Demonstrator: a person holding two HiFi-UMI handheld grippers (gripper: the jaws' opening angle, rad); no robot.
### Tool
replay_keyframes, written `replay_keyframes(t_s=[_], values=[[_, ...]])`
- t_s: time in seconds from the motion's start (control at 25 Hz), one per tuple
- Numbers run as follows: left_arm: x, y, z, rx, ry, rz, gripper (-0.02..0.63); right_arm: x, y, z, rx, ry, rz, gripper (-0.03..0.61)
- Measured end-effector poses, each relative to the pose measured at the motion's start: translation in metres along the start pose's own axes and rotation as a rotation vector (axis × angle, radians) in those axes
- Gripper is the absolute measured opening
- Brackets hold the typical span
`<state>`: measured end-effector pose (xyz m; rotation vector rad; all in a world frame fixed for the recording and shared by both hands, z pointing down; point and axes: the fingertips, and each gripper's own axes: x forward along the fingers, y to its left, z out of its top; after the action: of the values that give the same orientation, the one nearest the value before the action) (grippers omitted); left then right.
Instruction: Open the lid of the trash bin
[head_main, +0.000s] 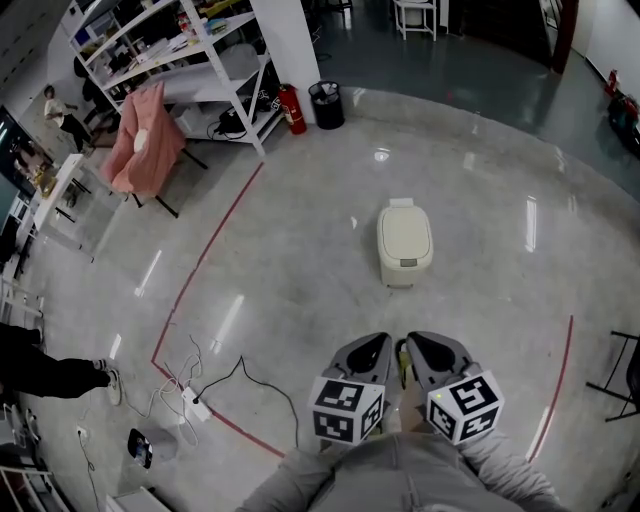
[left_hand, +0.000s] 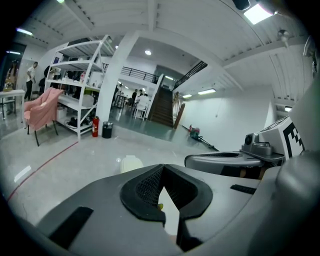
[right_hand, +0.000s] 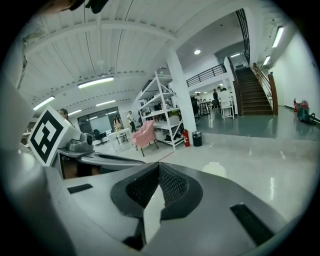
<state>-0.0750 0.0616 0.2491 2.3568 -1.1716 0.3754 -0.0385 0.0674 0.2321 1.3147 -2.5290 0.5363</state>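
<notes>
Where the trash bin stood: on the shiny grey floor, out in front of the person and well apart from both grippers.
Lid: cream like the rest of the bin, lying flat and shut on top.
Left gripper: held low, close to the person's body. Its fingers were pressed together at the tips, with nothing between them.
Right gripper: just beside the left one. Its fingers were pressed together too, and held nothing.
Marker cubes: one black and white cube sat on each gripper, the left cube and the right cube.
Bin seen from the grippers: a small pale shape on the floor past the fingertips, in the left gripper view and in the right gripper view.
Red line: it ran along the floor to the left of the bin.
Pink chair: far off to the left, beside the white shelf.
Fire extinguisher: red, standing by a white pillar, next to a small black bin.
Cables: they lay on the floor to the left of the grippers.
</notes>
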Motion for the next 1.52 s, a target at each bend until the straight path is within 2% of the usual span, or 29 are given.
replay_keyframes(t_s=[0.48, 0.88, 1.08, 1.52], values=[[0.104, 0.03, 0.02, -0.065, 0.083, 0.029, 0.003, 0.062, -0.097, 0.017, 0.02, 0.101, 0.03, -0.005], [0.188, 0.06, 0.026, -0.09, 0.144, 0.066, 0.003, 0.117, -0.174, 0.006, 0.02, 0.186, 0.028, -0.005], [0.224, 0.075, 0.014, -0.092, 0.174, 0.084, 0.003, 0.147, -0.204, -0.014, 0.052, 0.228, 0.029, -0.005], [0.309, 0.124, -0.049, -0.148, 0.226, 0.116, 0.003, 0.226, -0.269, -0.09, 0.076, 0.308, 0.002, -0.005]])
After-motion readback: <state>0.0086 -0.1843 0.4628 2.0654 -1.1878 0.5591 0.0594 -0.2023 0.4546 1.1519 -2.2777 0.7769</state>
